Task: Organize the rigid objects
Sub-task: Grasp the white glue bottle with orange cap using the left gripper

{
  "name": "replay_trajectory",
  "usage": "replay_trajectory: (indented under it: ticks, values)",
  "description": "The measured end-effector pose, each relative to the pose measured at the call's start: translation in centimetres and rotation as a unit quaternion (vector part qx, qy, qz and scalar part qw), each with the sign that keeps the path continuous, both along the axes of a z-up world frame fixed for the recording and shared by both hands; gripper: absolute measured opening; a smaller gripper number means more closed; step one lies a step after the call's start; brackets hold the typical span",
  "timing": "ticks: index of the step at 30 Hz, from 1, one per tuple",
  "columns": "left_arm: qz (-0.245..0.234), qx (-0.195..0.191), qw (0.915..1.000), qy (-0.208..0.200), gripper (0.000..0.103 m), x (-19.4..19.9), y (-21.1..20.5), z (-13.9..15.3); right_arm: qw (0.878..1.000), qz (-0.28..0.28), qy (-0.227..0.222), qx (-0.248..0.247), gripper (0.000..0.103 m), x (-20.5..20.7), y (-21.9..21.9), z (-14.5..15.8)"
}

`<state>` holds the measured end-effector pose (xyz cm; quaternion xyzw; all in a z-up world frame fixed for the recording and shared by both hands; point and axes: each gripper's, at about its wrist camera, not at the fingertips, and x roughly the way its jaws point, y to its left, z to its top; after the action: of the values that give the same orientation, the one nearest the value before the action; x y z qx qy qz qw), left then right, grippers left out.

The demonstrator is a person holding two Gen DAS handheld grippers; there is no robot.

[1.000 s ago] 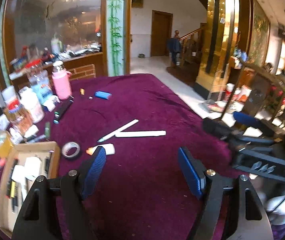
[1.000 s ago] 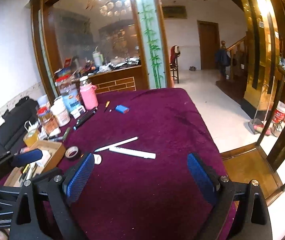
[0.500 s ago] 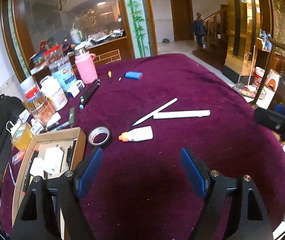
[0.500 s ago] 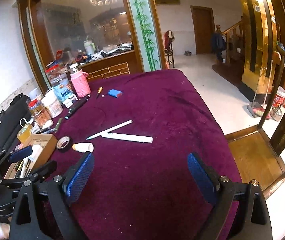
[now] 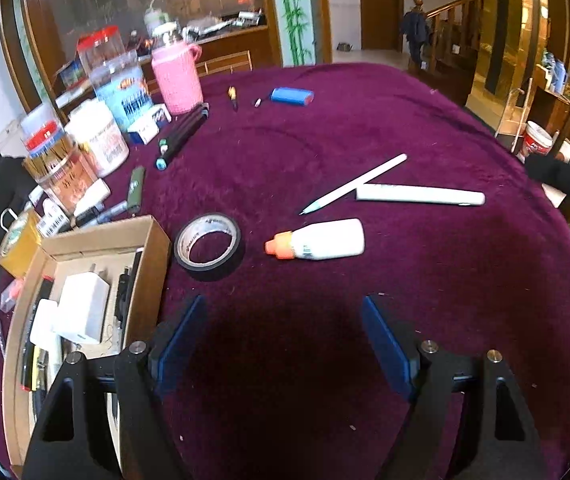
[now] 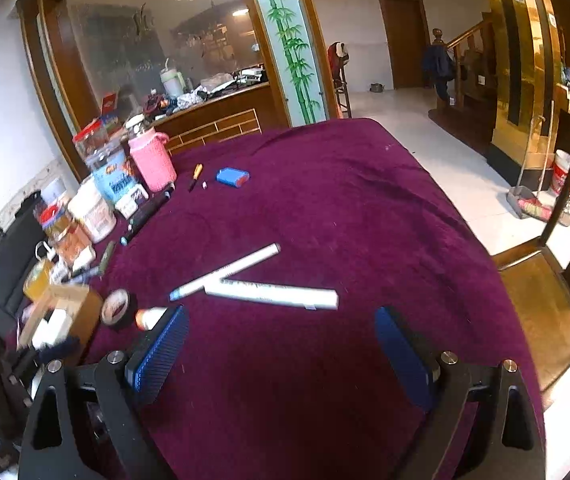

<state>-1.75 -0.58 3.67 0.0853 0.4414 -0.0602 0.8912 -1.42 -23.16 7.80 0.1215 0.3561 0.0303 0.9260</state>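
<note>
On the purple tablecloth lie a white glue bottle with an orange cap (image 5: pixel 321 239), a roll of black tape (image 5: pixel 209 246), a thin white pen (image 5: pixel 355 184) and a thick white marker (image 5: pixel 421 193). A cardboard box (image 5: pixel 85 280) with small items stands at the left. My left gripper (image 5: pixel 285 320) is open and empty, just short of the glue bottle and tape. My right gripper (image 6: pixel 281 328) is open and empty, just short of the marker (image 6: pixel 273 293) and pen (image 6: pixel 227 271); the tape (image 6: pixel 116 307) and box (image 6: pixel 61 312) lie to its left.
Jars, a pink bottle (image 5: pixel 176 76), black markers (image 5: pixel 183 133) and a blue case (image 5: pixel 292 96) crowd the far left of the table. The table edge drops off at the right (image 6: pixel 497 280), with a wooden chair (image 6: pixel 545 296) beside it.
Both grippers have dropped lower and moved forward over the table. The left now looks down on the glue bottle and tape; the marker and pen are closer to the right gripper.
</note>
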Motion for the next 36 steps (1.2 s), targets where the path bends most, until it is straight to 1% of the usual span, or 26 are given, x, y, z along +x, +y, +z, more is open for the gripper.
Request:
replay_trajectory:
  ticks: [3,6,8,9,12,14,15,17,19,21,24,25,26,27,28,29,30,32,34,36]
  values:
    - [0.009,0.007,0.9999,0.011,0.079,1.4,0.5,-0.8,1.000,-0.011,-0.008,0.025,0.096,2.2,-0.4,-0.4]
    - [0.015,0.014,0.9996,0.020,0.079,2.7,0.9,-1.4,0.999,-0.022,-0.014,0.035,0.096,3.8,-0.9,-1.2]
    - [0.015,0.012,0.9994,0.030,0.079,3.6,1.1,-1.7,0.999,-0.025,-0.012,0.037,0.096,4.2,-1.2,-2.0]
    - [0.016,0.006,0.9993,0.034,0.079,4.0,1.2,-1.8,0.999,-0.024,-0.007,0.038,0.096,4.4,-1.3,-2.4]
    - [0.023,-0.031,0.9978,0.054,0.079,5.8,2.1,-1.9,0.999,-0.029,0.005,0.039,0.096,4.8,-2.1,-3.3]
    - [0.021,-0.045,0.9973,0.054,0.079,6.6,2.1,-1.8,0.998,-0.036,0.013,0.051,0.096,4.8,-2.6,-3.7]
    - [0.012,-0.045,0.9976,0.051,0.079,6.9,1.8,-1.8,0.998,-0.038,0.014,0.056,0.096,4.8,-2.8,-3.7]
    - [-0.011,-0.030,0.9984,0.045,0.079,7.2,0.6,-1.9,0.997,-0.039,0.014,0.061,0.096,4.7,-3.0,-3.8]
    - [-0.038,-0.024,0.9981,0.043,0.079,7.4,-0.6,-2.1,0.997,-0.038,0.012,0.061,0.096,4.5,-3.0,-3.8]
    - [-0.059,-0.003,0.9974,0.041,0.079,7.4,-2.0,-2.4,0.997,-0.036,0.009,0.063,0.096,4.3,-2.8,-3.6]
    - [-0.101,-0.003,0.9928,0.065,0.079,7.4,-3.6,-3.3,0.997,-0.038,0.009,0.067,0.096,4.3,-2.9,-3.6]
    - [-0.109,-0.001,0.9917,0.068,0.077,7.2,-3.9,-3.4,0.997,-0.040,0.009,0.069,0.096,4.3,-3.1,-3.7]
    - [-0.119,-0.017,0.9898,0.077,0.066,7.0,-3.9,-3.2,0.996,-0.042,0.009,0.072,0.096,4.2,-3.2,-3.7]
    - [-0.129,-0.041,0.9858,0.098,0.062,6.8,-3.8,-3.1,0.996,-0.044,0.009,0.075,0.096,4.2,-3.3,-3.7]
    - [-0.134,-0.053,0.9840,0.105,0.062,6.5,-3.8,-2.8,0.996,-0.047,0.009,0.079,0.096,4.1,-3.5,-3.7]
    - [-0.143,-0.066,0.9808,0.114,0.058,6.1,-3.7,-2.5,0.995,-0.049,0.008,0.082,0.096,4.0,-3.7,-3.7]
    - [-0.149,-0.075,0.9784,0.121,0.057,5.8,-3.7,-2.1,0.995,-0.051,0.009,0.084,0.096,4.0,-3.8,-3.7]
    - [-0.148,-0.083,0.9786,0.116,0.057,5.1,-3.5,-1.2,0.995,-0.053,0.009,0.089,0.096,4.0,-4.0,-3.7]
    - [-0.139,-0.083,0.9818,0.100,0.058,5.1,-3.3,-0.3,0.994,-0.054,0.010,0.092,0.096,4.0,-4.0,-3.7]
    - [-0.116,-0.068,0.9873,0.085,0.066,5.8,-3.6,-0.3,0.994,-0.054,0.010,0.094,0.096,3.9,-3.9,-3.7]
